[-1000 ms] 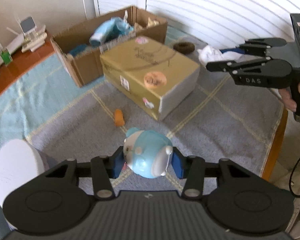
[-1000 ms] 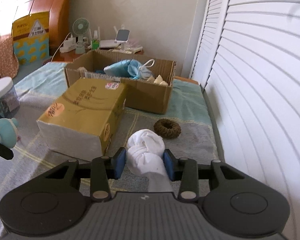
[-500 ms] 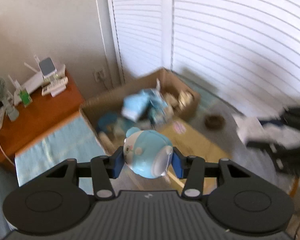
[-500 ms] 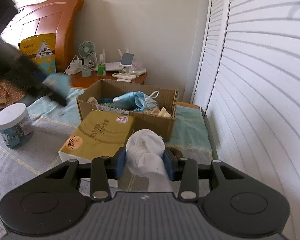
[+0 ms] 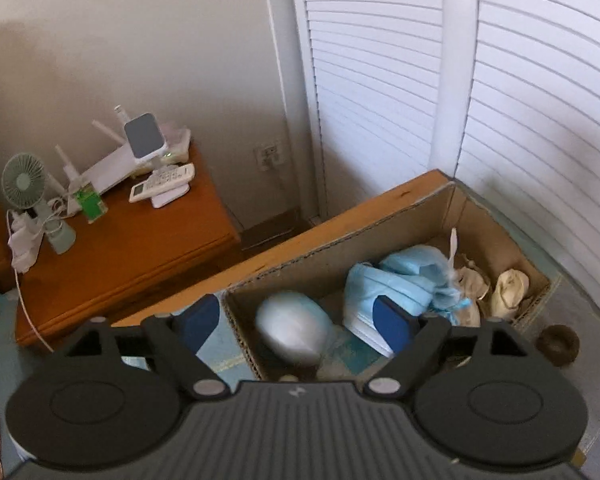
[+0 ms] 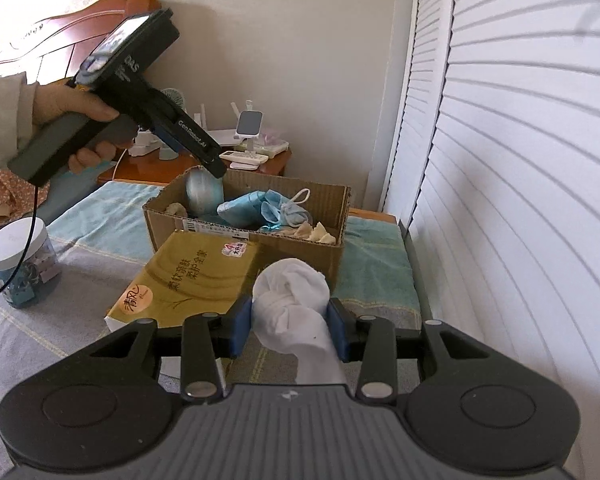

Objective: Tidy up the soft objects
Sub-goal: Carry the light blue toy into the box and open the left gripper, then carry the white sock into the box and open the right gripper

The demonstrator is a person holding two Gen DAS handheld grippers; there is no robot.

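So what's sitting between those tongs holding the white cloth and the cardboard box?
In the right wrist view, a yellow tissue pack lies on the blanket between the right tongs, shut on the white cloth, and the cardboard box.

Matt corrugated cardboard box (image 5: 340,248); white cloth bundle (image 6: 296,312)

Each hand-held gripper is built of matte black plastic: a ribbed grey-black body, two round discs, silver screws at the linkage arms, and blue pads on the fingers. The left hand-held gripper (image 6: 216,168) is printed with white lettering, fitted with a grey handle and trailed by a black cable. A beige sleeve (image 6: 0,120) is worn above the left hand (image 6: 76,120).
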